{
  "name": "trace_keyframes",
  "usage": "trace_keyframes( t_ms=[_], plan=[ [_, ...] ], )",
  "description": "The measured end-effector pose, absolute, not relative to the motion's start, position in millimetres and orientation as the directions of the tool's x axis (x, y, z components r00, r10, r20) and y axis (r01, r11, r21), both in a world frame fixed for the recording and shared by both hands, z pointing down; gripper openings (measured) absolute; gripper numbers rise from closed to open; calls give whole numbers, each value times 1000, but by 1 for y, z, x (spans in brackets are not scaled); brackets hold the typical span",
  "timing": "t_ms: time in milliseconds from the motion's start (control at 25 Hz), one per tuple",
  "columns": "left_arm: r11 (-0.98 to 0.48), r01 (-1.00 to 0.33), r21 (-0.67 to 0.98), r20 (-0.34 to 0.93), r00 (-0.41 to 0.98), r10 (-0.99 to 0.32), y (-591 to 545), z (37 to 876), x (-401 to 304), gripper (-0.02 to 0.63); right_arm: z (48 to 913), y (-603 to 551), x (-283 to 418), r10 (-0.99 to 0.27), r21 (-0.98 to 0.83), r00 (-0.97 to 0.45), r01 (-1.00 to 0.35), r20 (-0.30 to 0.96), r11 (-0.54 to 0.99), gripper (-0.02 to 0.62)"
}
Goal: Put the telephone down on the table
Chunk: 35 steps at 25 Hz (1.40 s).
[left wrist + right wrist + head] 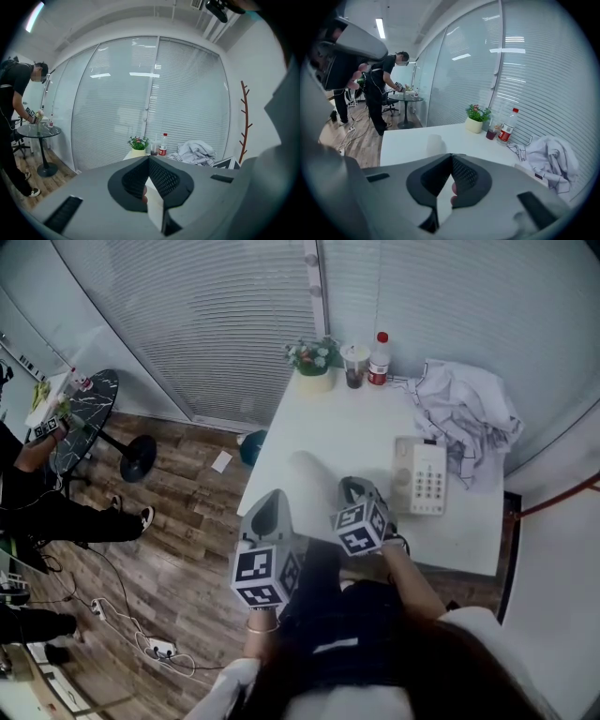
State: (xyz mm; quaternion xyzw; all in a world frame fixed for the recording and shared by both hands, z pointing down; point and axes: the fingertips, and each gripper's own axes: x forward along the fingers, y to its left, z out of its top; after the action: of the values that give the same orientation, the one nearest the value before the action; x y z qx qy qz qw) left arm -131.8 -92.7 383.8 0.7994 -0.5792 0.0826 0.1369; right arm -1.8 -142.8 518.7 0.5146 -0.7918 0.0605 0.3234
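Telephone (422, 477) lies flat, keypad up, on the white counter (323, 423) toward the right edge, just beside a crumpled white garment (469, 418). Left hand-held gripper (272, 504) is clenched with nothing between the jaws, at the near left corner. Right hand-held gripper (356, 489) is clenched and empty too, over the near edge, near the telephone but apart from it. Potted plant (314, 362), drink cup (354, 364) and red-capped bottle (380, 359) stand along the far edge.
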Motion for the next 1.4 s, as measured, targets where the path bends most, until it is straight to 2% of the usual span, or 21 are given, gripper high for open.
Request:
trace_keyframes(
  t_ms=[200, 680, 1160, 1400],
  plan=[
    [-320, -942, 102, 283, 336, -898, -84, 376, -125, 2, 505, -129, -2, -782, 162, -318, -870, 536, 465, -2],
    [-348, -933, 90, 286, 359, -888, -64, 378, -113, 2, 458, -92, 27, -863, 103, -324, -915, 386, 390, -5],
    [-395, -915, 85, 290, 401, -869, -41, 380, -83, 2, 448, -63, 59, -887, 82, -267, -944, 376, 319, -5],
    [-431, -899, 81, 304, 434, -848, -36, 380, -67, 2, 439, -53, 71, -907, 150, -234, -942, 350, 301, -5]
  ],
)
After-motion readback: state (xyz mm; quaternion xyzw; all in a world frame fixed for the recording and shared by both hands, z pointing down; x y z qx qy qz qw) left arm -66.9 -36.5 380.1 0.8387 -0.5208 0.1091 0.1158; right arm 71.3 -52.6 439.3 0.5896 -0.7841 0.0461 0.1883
